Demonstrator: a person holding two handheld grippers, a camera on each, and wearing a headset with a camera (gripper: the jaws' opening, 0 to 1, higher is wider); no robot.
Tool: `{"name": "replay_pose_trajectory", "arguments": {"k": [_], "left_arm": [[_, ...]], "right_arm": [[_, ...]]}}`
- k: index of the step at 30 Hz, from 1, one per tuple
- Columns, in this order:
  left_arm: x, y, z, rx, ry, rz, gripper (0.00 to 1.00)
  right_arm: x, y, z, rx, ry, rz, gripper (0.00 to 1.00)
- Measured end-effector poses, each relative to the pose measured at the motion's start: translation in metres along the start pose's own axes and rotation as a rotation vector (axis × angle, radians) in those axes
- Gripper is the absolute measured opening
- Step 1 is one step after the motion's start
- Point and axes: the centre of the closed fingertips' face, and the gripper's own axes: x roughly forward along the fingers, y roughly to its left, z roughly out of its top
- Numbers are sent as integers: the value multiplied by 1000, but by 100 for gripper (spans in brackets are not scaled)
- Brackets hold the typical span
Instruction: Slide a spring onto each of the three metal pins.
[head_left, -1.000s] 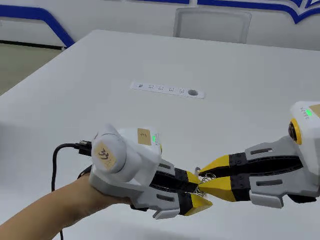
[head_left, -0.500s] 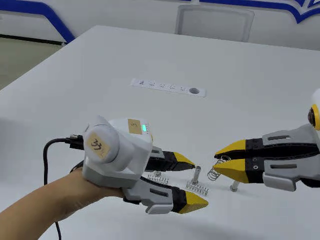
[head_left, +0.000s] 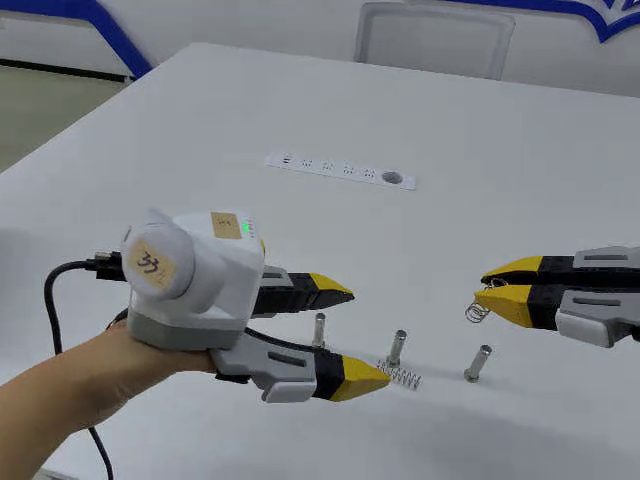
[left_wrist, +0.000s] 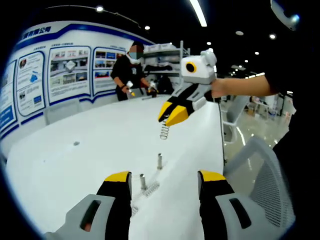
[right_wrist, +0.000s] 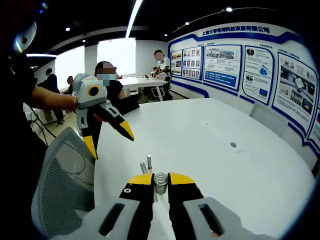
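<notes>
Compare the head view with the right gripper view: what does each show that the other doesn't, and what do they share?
Head view, not the right gripper view: all three pins at once, each bare. Right gripper view, not the head view: people, posters on the wall, a mesh chair. Both: the white table, the open left gripper, and the right gripper shut on a spring.

Head above, gripper views opposed, sharing pins (head_left: 397, 347)

White table (head_left: 200, 130), grey chair (head_left: 435, 40), blue-trimmed wall (head_left: 260, 18).
</notes>
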Motion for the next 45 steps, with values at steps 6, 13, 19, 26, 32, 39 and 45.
{"name": "replay_pose_trajectory", "arguments": {"k": [6,13,19,26,32,39,45], "left_arm": [[-7,8,-1,-19,-2,23,62],[-10,10,-5,-45,-5,33,70],[-10,11,-7,-54,1,29,74],[-12,17,-7,-63,-1,42,81],[-14,23,-9,-76,1,57,87],[-17,26,-15,-85,20,71,92],[-20,28,-18,-96,26,81,92]], "right_arm": [[3,-20,-28,53,61,-70,11],[8,-28,-52,82,106,-102,11],[11,-33,-60,118,103,-114,11],[15,-34,-65,133,102,-119,11],[21,-37,-73,156,107,-126,11],[25,-38,-76,184,100,-127,11],[29,-39,-79,205,105,-123,11]]}}
